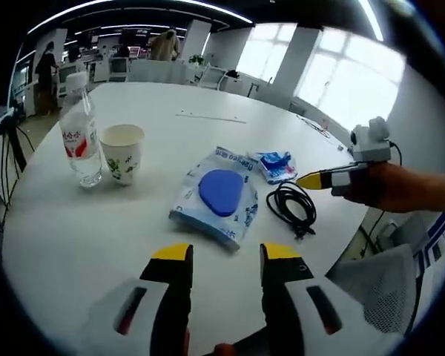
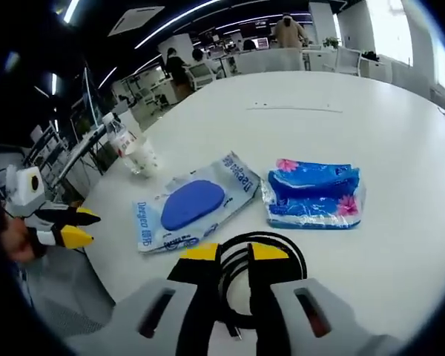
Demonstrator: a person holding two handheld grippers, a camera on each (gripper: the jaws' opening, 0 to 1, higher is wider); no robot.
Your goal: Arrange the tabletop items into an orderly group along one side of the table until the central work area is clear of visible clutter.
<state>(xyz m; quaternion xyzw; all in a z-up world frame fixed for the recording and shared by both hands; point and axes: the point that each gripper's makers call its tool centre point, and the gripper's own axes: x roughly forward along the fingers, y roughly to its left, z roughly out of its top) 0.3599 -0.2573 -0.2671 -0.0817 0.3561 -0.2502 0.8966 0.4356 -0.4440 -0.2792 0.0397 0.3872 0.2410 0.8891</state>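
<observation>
A blue-and-white wet wipes pack [image 1: 219, 196] [image 2: 189, 204] lies flat near the middle of the white table [image 1: 170, 89]. Beside it are a blue tissue pack [image 1: 277, 165] [image 2: 315, 194] and a coiled black cable [image 1: 293, 208] [image 2: 271, 256]. A water bottle [image 1: 80, 133] [image 2: 119, 141] and a paper cup [image 1: 122, 152] [image 2: 141, 157] stand together further off. My left gripper [image 1: 226, 256] [image 2: 70, 226] hangs open short of the wipes pack, holding nothing. My right gripper [image 2: 235, 256] [image 1: 315, 180] hovers over the cable, its jaws slightly apart, with cable showing in the gap.
The table edge [image 2: 119, 289] runs close below both grippers. A grey chair [image 1: 382, 285] stands by the table. Desks, monitors and people [image 2: 285, 30] are far behind. A thin strip [image 1: 208, 116] lies on the far part of the tabletop.
</observation>
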